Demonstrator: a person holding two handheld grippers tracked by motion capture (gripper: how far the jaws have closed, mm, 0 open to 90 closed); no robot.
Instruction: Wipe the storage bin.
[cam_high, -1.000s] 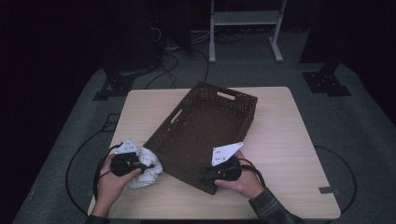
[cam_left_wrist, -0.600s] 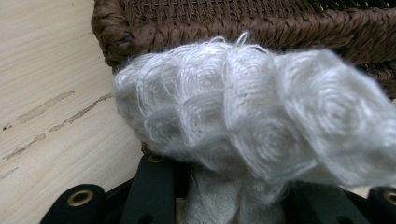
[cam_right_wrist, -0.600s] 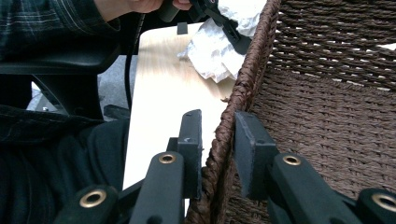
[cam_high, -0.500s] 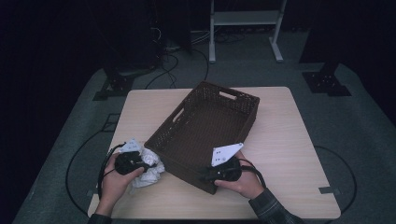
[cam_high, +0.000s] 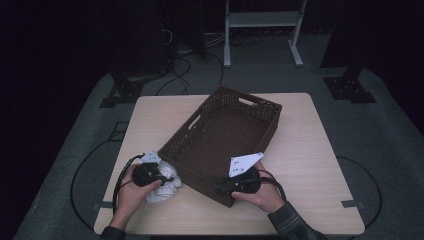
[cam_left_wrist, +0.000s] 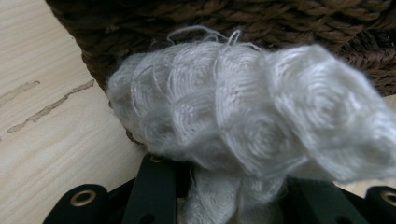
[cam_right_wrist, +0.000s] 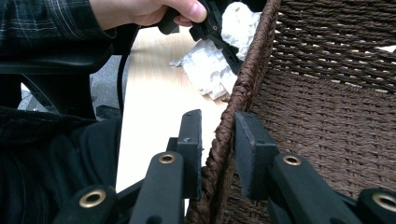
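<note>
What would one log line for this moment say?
left claw: shut on white cloth | right claw: shut on basket rim | cloth: outside basket

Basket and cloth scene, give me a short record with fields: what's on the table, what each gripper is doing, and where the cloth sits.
table: light wooden top
basket: dark brown woven basket, set at an angle on the table
cloth: crumpled white cloth, outside the basket, against its near left wall
left gripper: left gripper shut on the cloth
right gripper: right gripper, jaws straddling the basket's near rim, one inside and one outside, seemingly clamped
basket contents: nothing seen inside
</note>
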